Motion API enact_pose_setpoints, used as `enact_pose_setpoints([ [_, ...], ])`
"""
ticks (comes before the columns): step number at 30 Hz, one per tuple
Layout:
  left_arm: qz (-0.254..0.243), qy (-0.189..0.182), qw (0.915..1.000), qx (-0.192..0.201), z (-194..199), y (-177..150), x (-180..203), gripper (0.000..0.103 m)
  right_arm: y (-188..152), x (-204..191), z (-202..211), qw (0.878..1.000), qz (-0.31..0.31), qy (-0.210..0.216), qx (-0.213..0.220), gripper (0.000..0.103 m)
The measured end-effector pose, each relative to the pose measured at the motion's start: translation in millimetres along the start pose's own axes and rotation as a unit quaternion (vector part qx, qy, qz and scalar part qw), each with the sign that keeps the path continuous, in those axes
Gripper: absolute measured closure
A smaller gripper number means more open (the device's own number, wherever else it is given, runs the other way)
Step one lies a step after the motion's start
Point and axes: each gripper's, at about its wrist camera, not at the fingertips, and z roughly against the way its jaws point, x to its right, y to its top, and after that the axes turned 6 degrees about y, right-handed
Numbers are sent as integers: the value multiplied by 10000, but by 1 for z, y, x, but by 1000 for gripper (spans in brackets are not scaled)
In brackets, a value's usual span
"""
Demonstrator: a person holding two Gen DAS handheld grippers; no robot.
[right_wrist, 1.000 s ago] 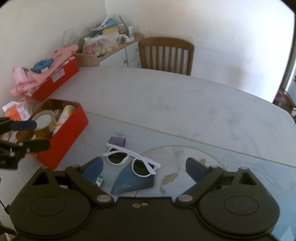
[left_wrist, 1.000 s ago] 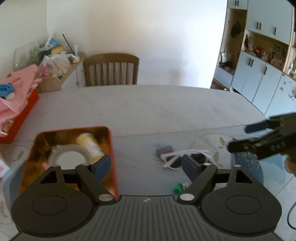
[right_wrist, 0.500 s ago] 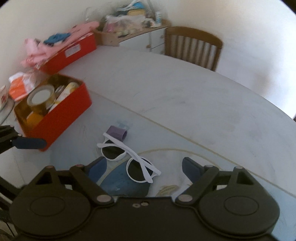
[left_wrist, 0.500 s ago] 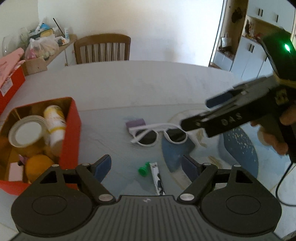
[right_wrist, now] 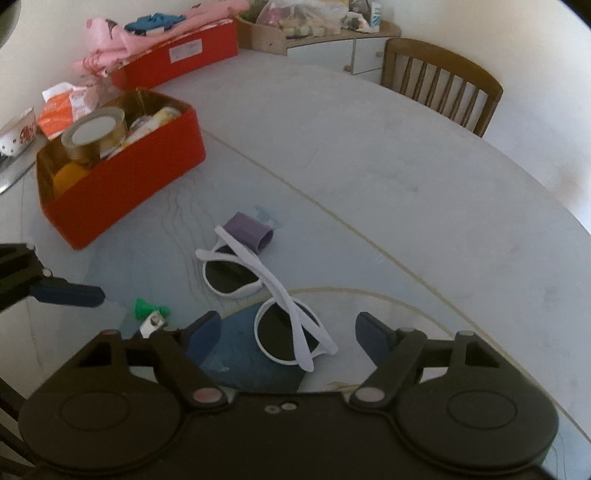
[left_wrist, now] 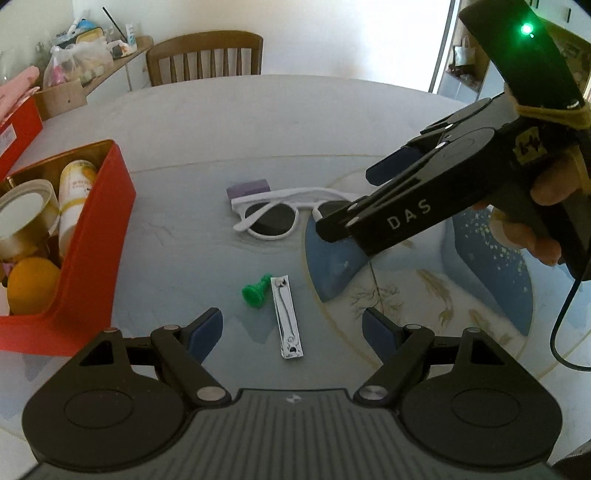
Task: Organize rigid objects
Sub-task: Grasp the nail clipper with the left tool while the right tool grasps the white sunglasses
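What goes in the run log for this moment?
left hand-held gripper: open over nail clipper | right hand-held gripper: open, closing around sunglasses | red box: part filled

The left gripper [left_wrist: 291, 328] hangs wide open above a metal nail clipper [left_wrist: 286, 317] and a small green piece [left_wrist: 255, 293]. Beyond them lie white sunglasses [left_wrist: 275, 214], with the right gripper [left_wrist: 354, 199] poised over them. A red box [left_wrist: 92, 236] sits to the left.

Home dining room, large pale table [left_wrist: 295, 122], wooden chair [left_wrist: 205, 55], cluttered sideboard [right_wrist: 321, 35], cupboards beyond.
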Motion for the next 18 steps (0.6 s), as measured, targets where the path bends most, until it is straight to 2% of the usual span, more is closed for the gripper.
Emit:
enact_pose_setpoints([
  [2,-14,14,10000,-17,-1,-1,2,21,-2,0,-4,10000,49,-21,-12,27],
  [7,-161,46,9998,-98,-5,-3,9,39,-4,1,-11,9999,118,-92,-46,34],
  [14,-183,155,9996,-118,-10,-1,11,53,-5,2,-12,10000,27,-52,49,35],
  [18,-158,174,9997,-83,-12,3,11,69,-8,-1,-11,9999,3,-73,125,41],
])
